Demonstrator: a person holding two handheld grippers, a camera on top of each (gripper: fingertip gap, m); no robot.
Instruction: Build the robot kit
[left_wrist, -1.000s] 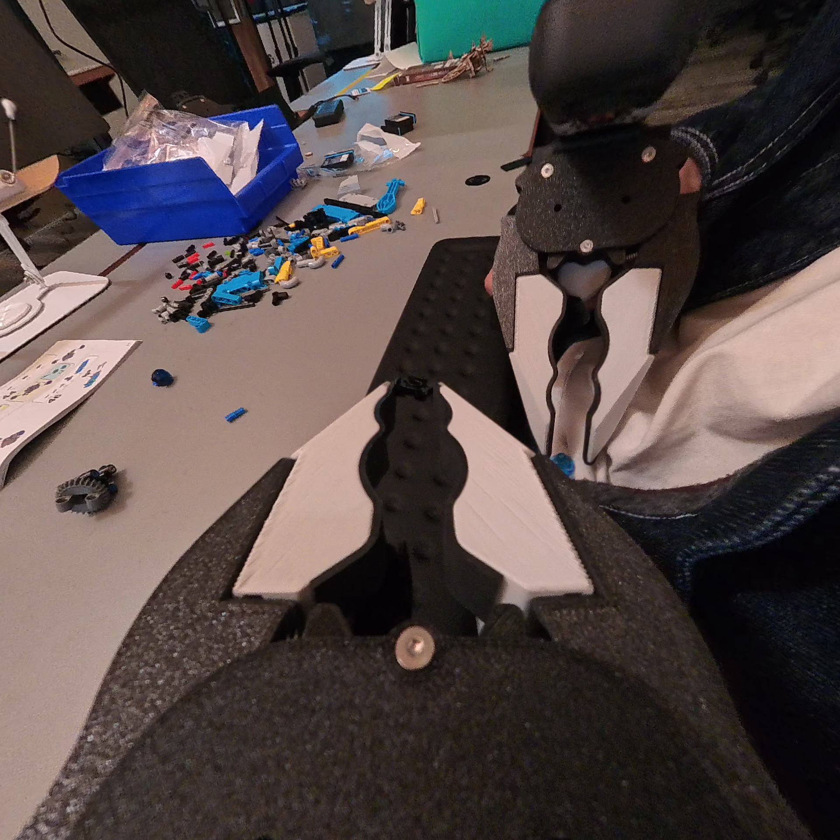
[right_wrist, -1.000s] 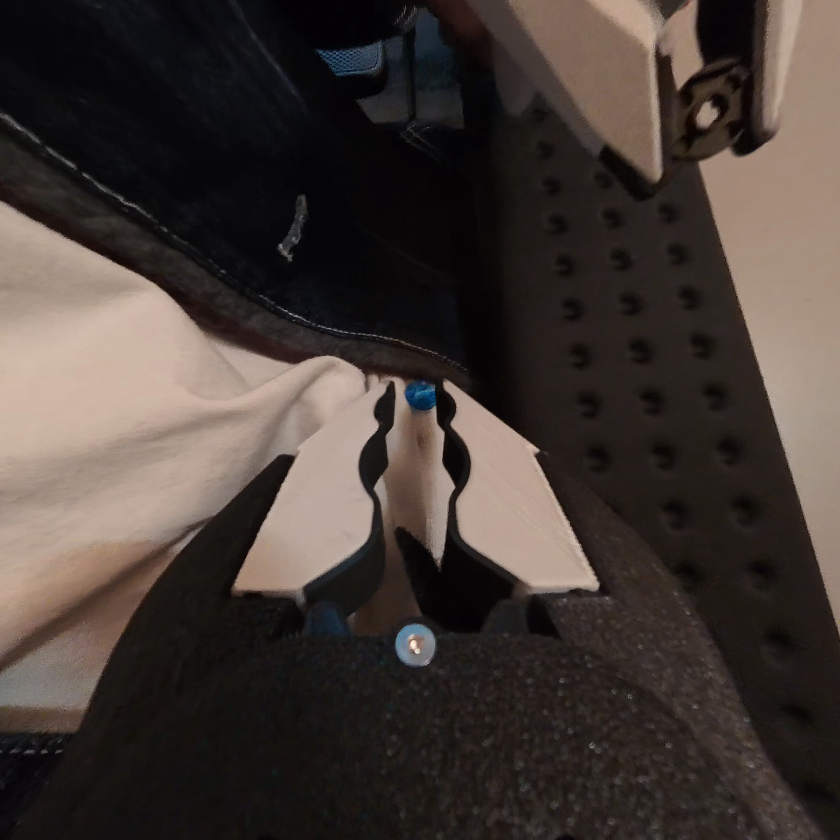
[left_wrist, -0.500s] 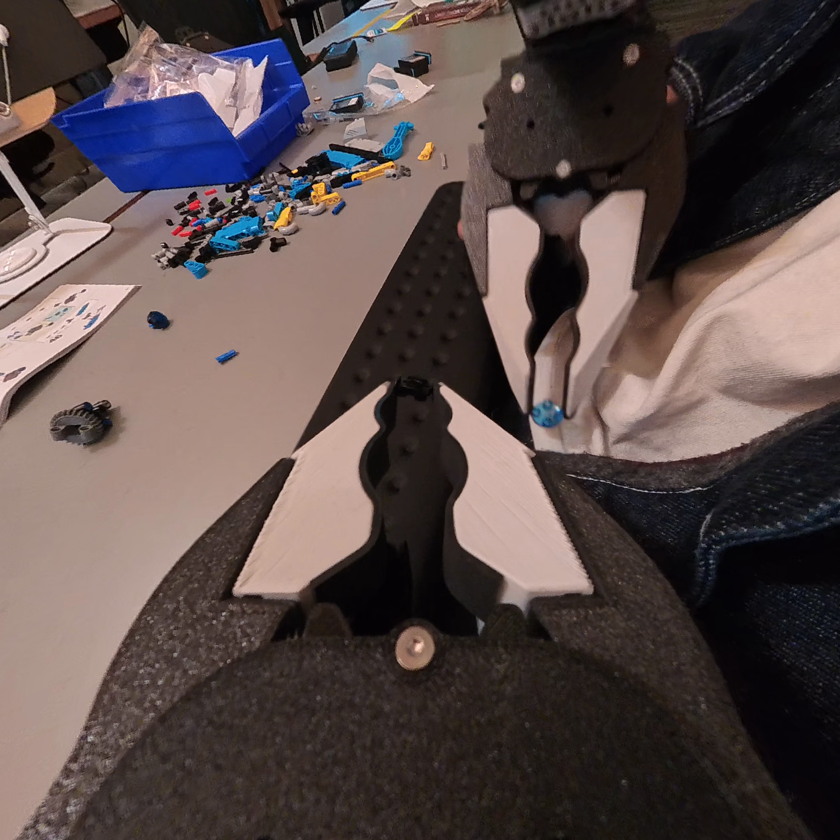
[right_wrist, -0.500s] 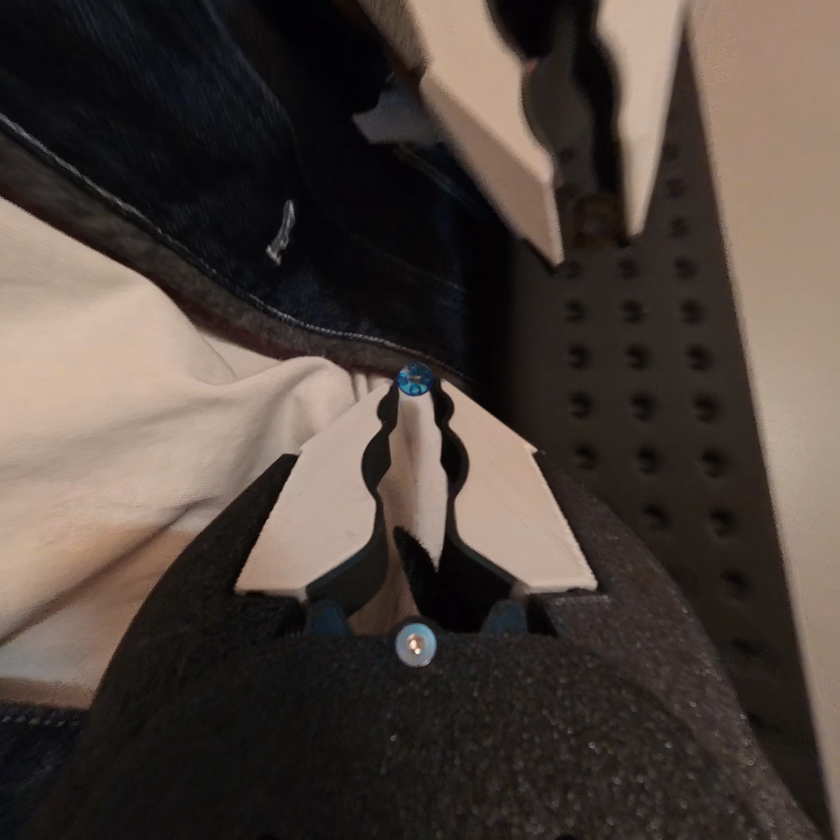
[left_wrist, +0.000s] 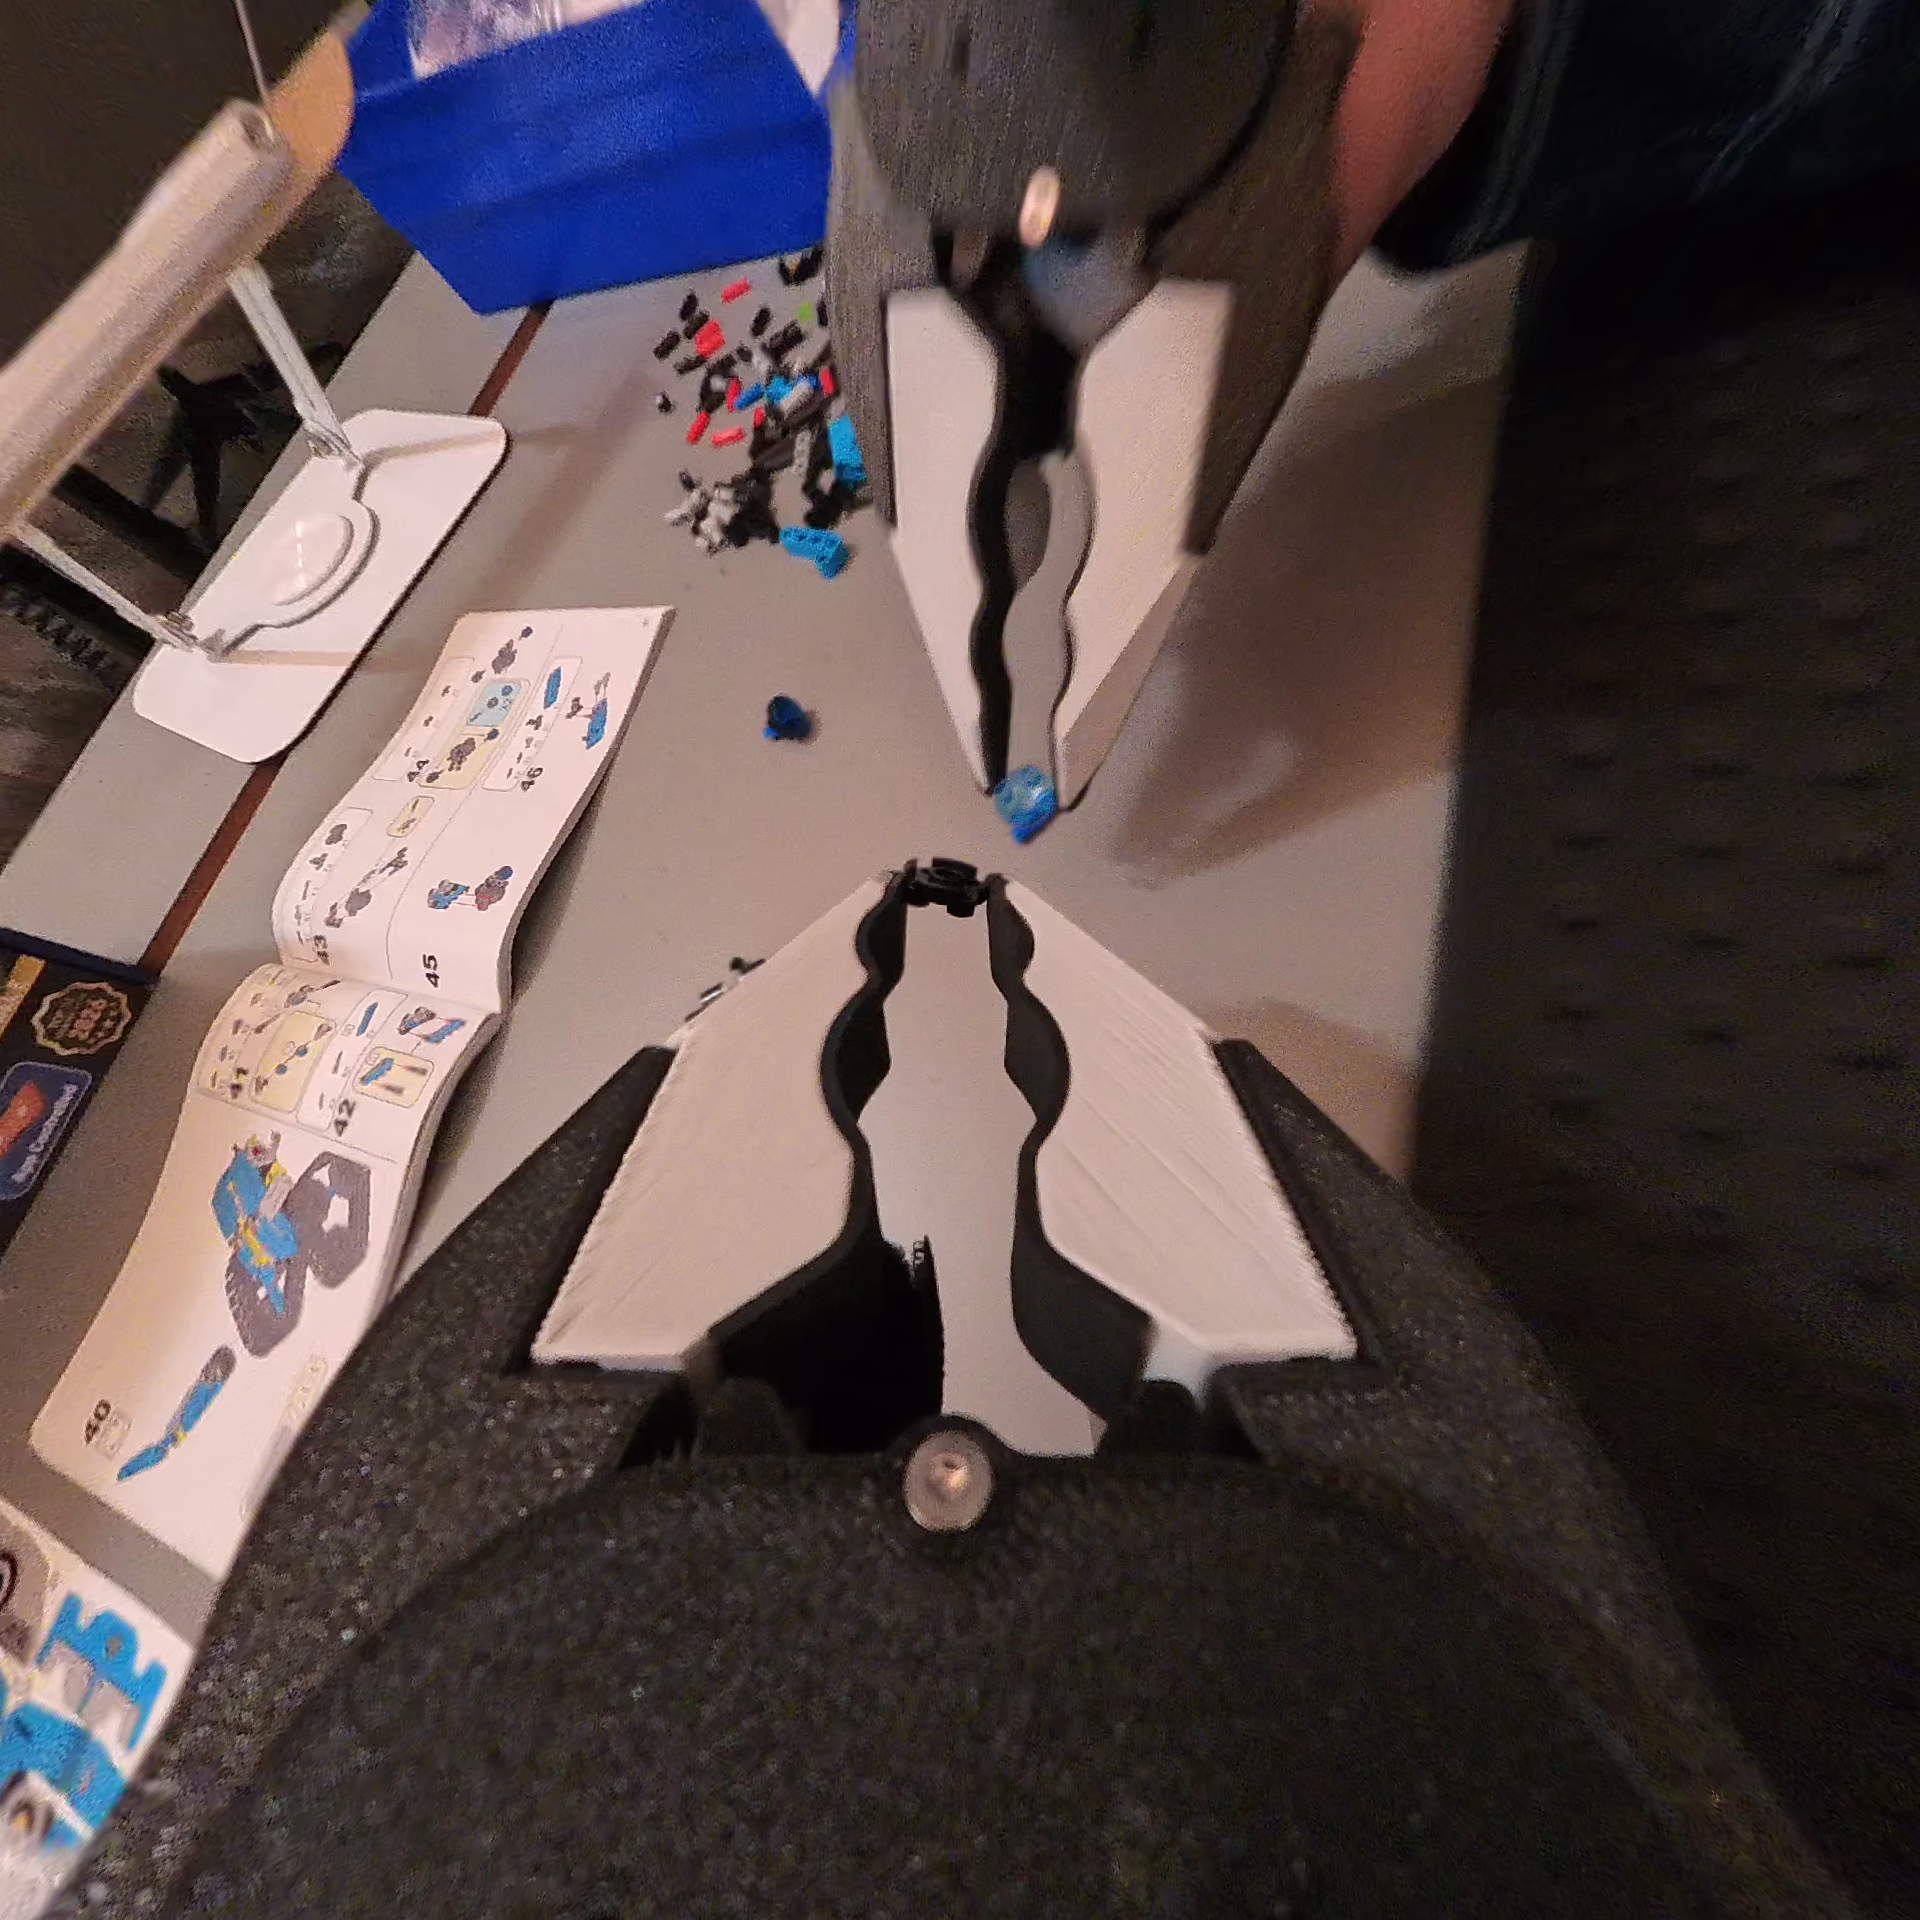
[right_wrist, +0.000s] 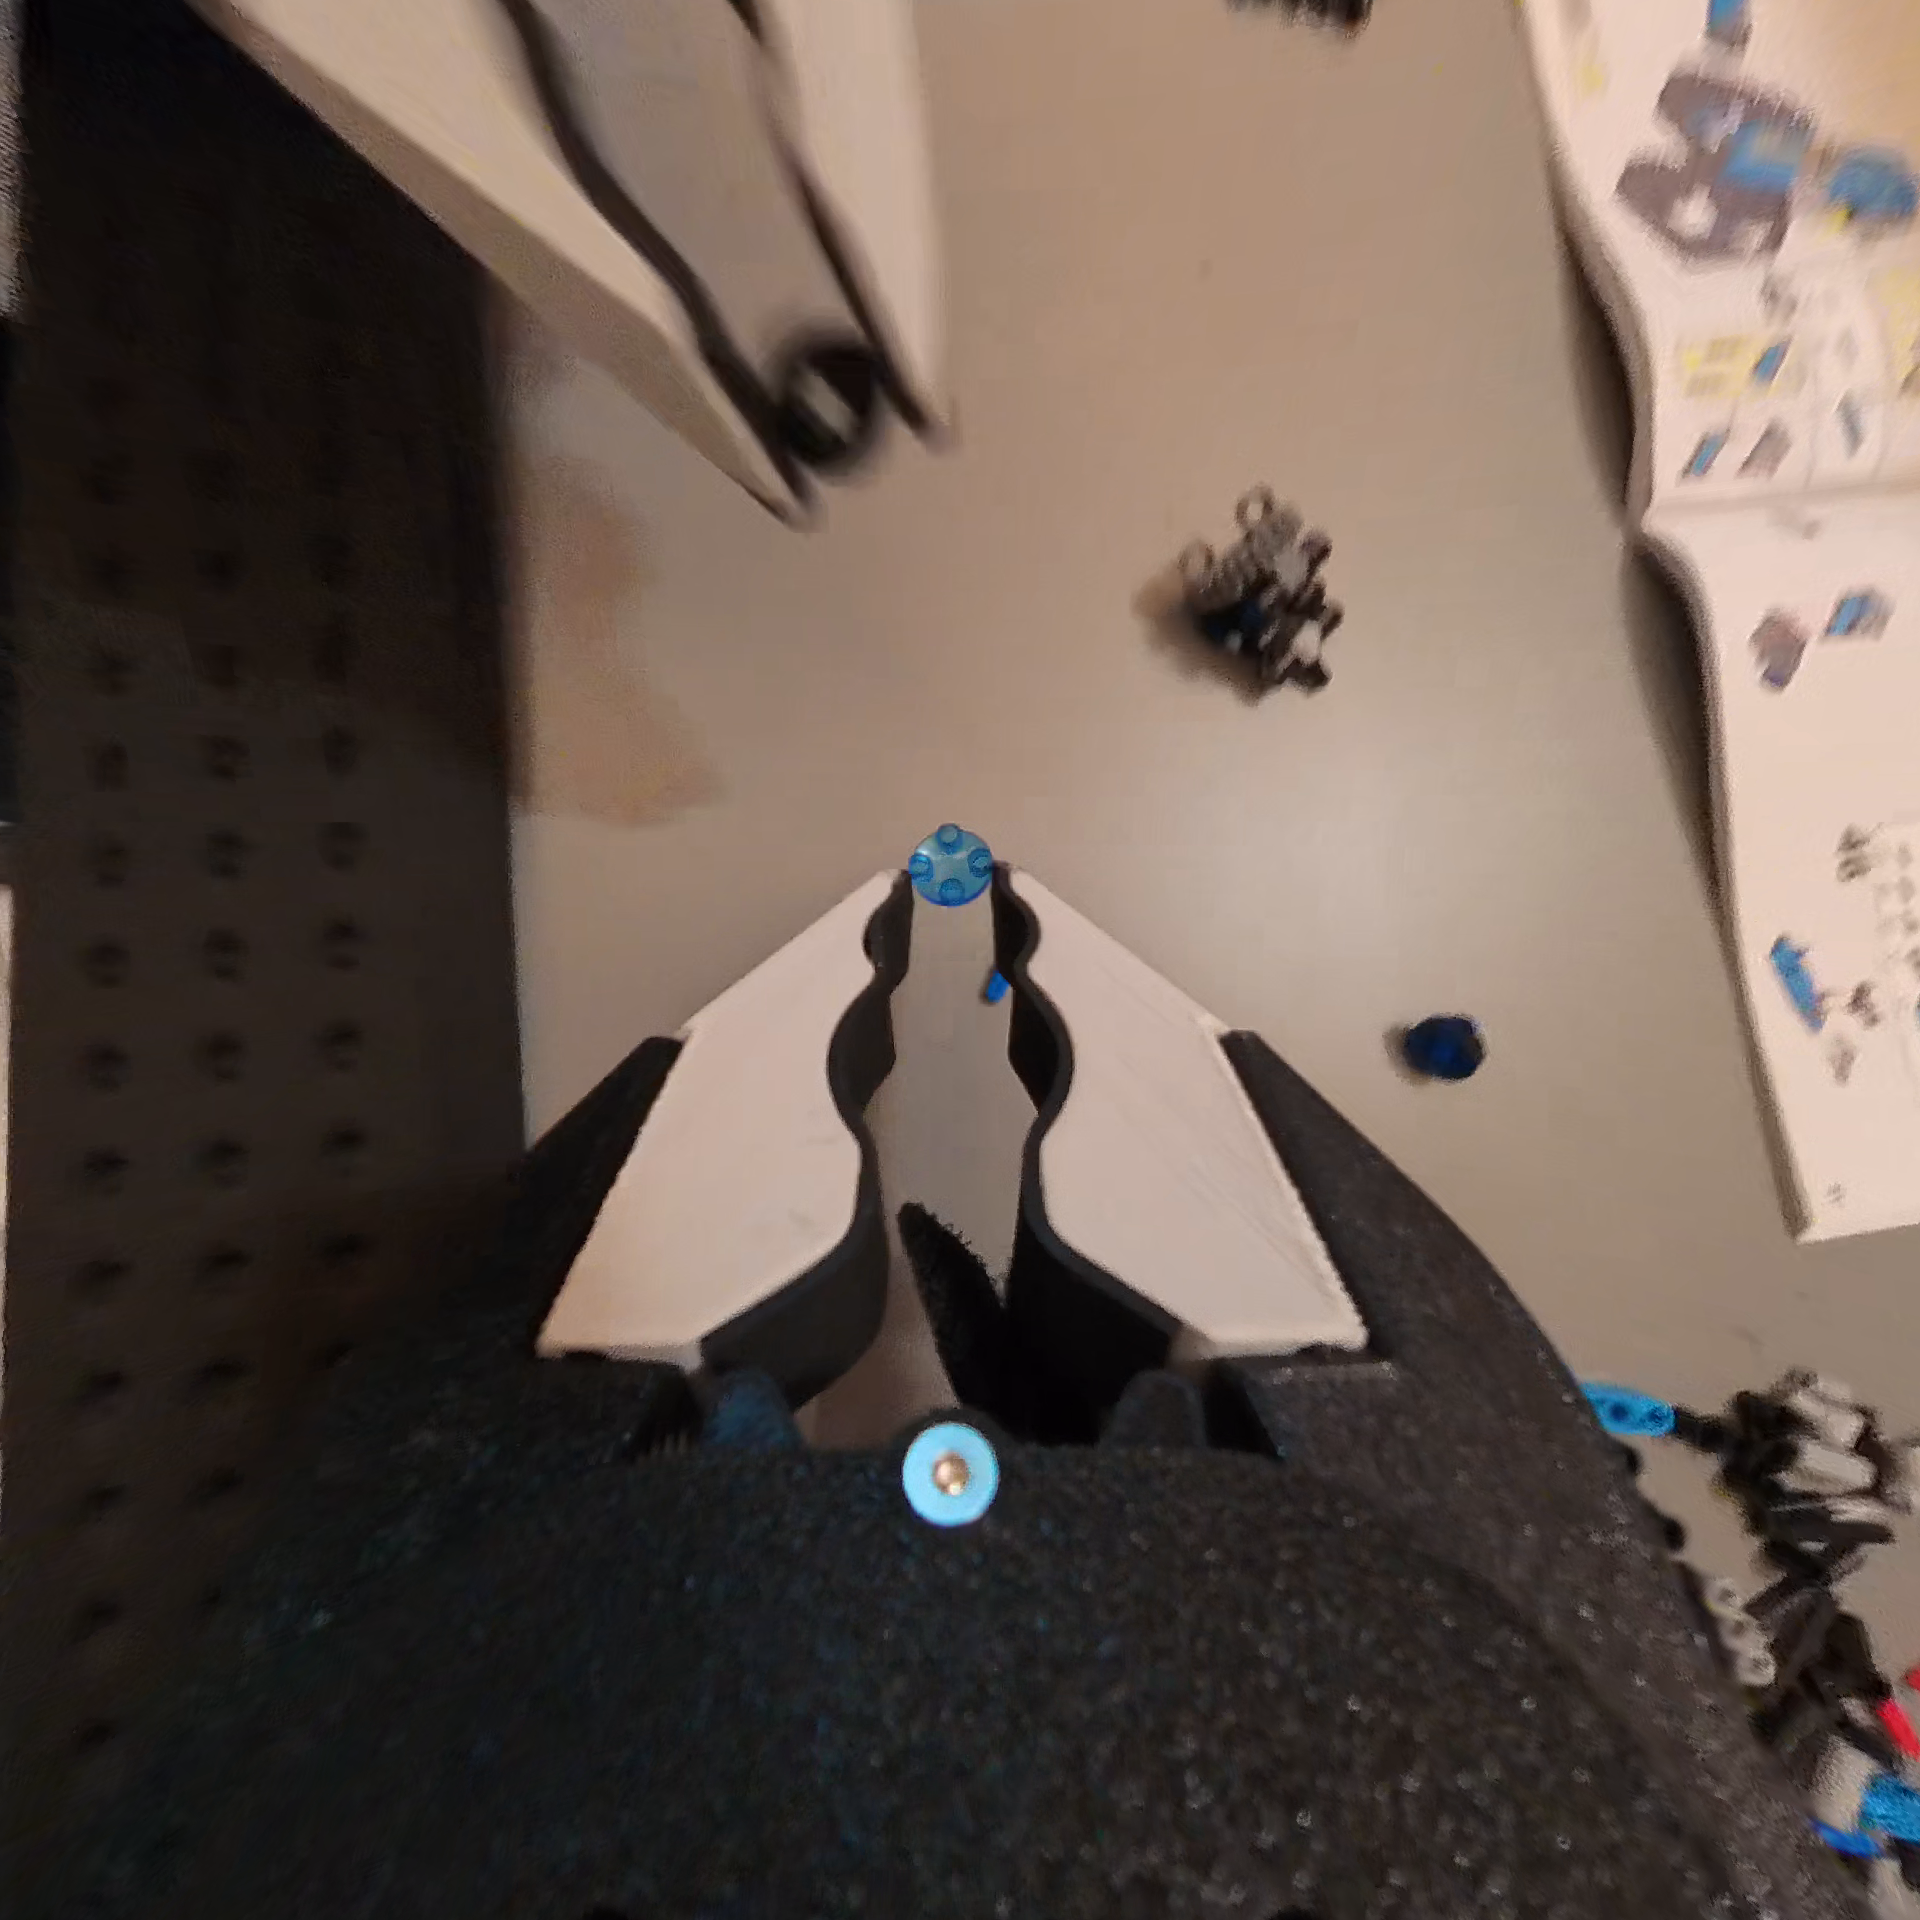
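Observation:
My left gripper is shut on a small black round piece at its fingertips, above the grey table. My right gripper is shut on a small clear-blue round stud piece. In the left wrist view the right gripper hangs tip-down just ahead, with the blue piece in its tips. In the right wrist view the left gripper shows blurred at upper left with the black piece.
An open instruction booklet lies left, also at right in the right wrist view. A pile of small parts, a blue bin, a white lamp base, a dark blue piece and a black studded mat. Some 7 cm of space lies between my two pairs of fingers.
Both grippers have swung from over the person's lap and the black mat out over the grey table. Each still holds its piece; the two tips are close together.

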